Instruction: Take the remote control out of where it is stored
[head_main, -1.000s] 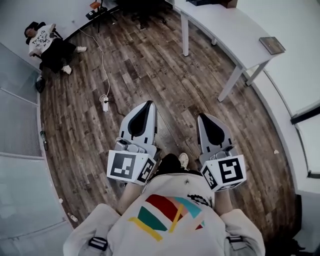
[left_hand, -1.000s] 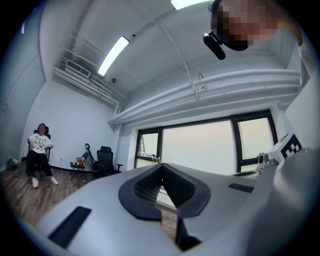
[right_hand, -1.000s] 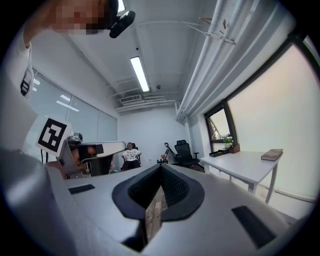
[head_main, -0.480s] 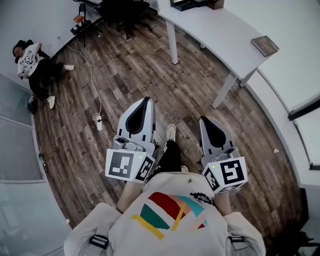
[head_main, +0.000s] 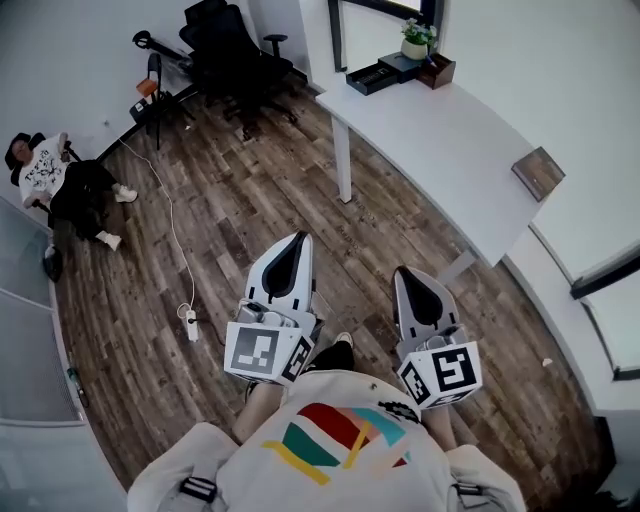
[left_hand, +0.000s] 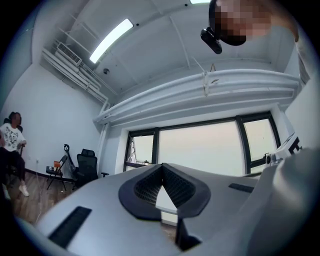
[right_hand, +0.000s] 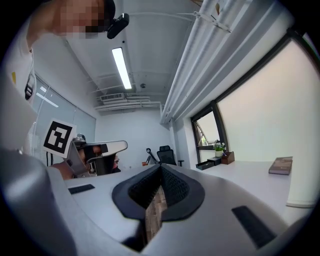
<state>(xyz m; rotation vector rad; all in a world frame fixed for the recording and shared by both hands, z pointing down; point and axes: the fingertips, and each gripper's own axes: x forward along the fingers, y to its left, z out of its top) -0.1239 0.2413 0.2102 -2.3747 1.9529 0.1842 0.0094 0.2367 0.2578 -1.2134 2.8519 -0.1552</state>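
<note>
Nearest the camera, the person's cream T-shirt with coloured stripes (head_main: 330, 440) fills the bottom of the head view, and just beyond it both tools are held side by side over the floor. The left gripper (head_main: 299, 238), a smooth grey-white shell with black ribbed pads, has its tips pressed together on nothing, and the right gripper (head_main: 404, 271), of the same make, is closed and empty too. Only the right gripper view catches the left tool's black-and-white marker cube (right_hand: 59, 137) from the side. Only the head view shows the brown wood-plank floor (head_main: 250, 170), streaked and matte, with a white power strip (head_main: 190, 325) lying on it at the end of a thin cable. Farther out stands a white curved desk (head_main: 430, 120) with a flat brown book (head_main: 539, 172) near its edge, and at its far end a shallow black tray (head_main: 372, 77), a small potted plant (head_main: 414, 38) and a brown box (head_main: 437, 71). The remote control cannot be made out in any view. A black office chair (head_main: 228, 45) stands by the far wall, and a seated person (head_main: 60, 180) is at the left. The left gripper view alone shows a long ceiling light strip (left_hand: 111, 39) and a wide black-framed window (left_hand: 200, 147).
</note>
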